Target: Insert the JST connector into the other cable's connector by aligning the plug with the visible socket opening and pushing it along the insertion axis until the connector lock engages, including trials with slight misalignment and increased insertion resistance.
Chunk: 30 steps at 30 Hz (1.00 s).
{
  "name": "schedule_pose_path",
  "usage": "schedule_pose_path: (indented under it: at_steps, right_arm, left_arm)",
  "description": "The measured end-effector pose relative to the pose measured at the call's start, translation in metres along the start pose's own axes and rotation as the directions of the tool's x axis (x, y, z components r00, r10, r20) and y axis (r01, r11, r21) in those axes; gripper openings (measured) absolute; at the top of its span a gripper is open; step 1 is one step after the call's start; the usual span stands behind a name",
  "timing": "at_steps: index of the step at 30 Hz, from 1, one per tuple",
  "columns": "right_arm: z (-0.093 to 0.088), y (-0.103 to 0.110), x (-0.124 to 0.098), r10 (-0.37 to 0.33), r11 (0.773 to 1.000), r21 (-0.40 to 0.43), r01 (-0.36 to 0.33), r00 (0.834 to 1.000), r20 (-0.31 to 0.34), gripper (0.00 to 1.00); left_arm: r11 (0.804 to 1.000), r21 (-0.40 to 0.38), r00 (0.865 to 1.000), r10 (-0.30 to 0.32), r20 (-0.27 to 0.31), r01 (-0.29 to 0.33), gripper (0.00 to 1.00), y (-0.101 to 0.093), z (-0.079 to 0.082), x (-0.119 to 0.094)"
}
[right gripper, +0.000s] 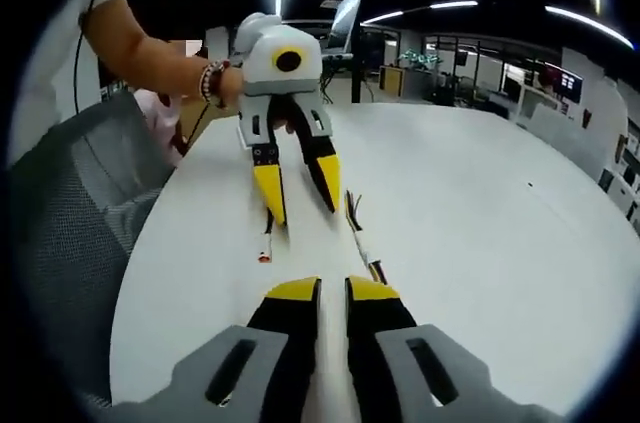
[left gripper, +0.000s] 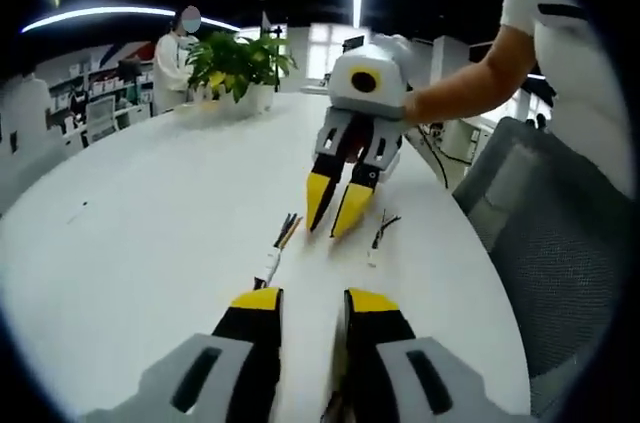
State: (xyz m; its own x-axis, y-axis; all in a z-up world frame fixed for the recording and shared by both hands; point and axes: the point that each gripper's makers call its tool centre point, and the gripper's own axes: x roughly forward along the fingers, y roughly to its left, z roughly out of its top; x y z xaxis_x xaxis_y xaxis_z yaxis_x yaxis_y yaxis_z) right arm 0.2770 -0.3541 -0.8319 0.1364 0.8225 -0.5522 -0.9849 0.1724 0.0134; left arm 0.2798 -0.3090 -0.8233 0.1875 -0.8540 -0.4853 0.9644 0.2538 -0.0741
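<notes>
1. Left gripper view: the left gripper (left gripper: 312, 305) rises from the bottom edge, its yellow-tipped fingers (left gripper: 258, 300) apart with a narrow gap of bare white worktop (left gripper: 150, 213) between them and nothing held.
2. Just ahead of the left finger lies one cable (left gripper: 278, 245), its white connector toward the camera and its dark wire ends fanning away. The second cable (left gripper: 378, 235) lies a little to the right, near but apart from the first.
3. The right gripper (left gripper: 336, 211) comes in from the far side, held by a person's arm (left gripper: 470, 83), its tips pointing down between the two cables, slightly parted and gripping nothing.
4. A potted plant (left gripper: 238, 68) stands at the far end of the worktop; a grey mesh chair (left gripper: 545, 243) is at the right.
5. Right gripper view: the right gripper (right gripper: 332, 291) rises from the bottom, fingers (right gripper: 296, 291) narrowly parted and empty.
6. One cable (right gripper: 360, 238) lies just ahead of them; the other cable (right gripper: 266, 241) lies to the left, under the left gripper (right gripper: 300, 205), whose fingers stand open, holding nothing.
</notes>
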Motion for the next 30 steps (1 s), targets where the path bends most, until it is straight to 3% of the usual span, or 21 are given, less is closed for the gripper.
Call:
schedule_pose_path:
  at_steps: [2, 11, 15, 30]
  right_arm:
    - [-0.002, 0.007, 0.0, 0.004, 1.0, 0.005, -0.004, 1.0, -0.004, 0.07]
    - [-0.009, 0.031, -0.006, 0.015, 1.0, 0.019, -0.014, 0.999, -0.028, 0.07]
    - [-0.013, 0.038, -0.007, 0.018, 1.0, 0.02, -0.018, 0.999, -0.036, 0.07]
    - [-0.025, 0.048, -0.002, 0.022, 1.0, -0.019, -0.023, 0.997, -0.069, 0.06]
  left_arm:
    - [1.0, 0.0, 1.0, -0.009, -0.008, 0.009, 0.18, -0.014, 0.0, 0.003]
    - [1.0, 0.002, 1.0, -0.031, 0.006, 0.031, 0.18, -0.037, -0.004, 0.008]
    - [0.999, 0.01, 0.999, -0.047, -0.015, 0.048, 0.18, -0.046, -0.01, 0.013]
    - [0.999, 0.028, 1.0, -0.018, -0.005, 0.018, 0.08, -0.045, -0.018, 0.008]
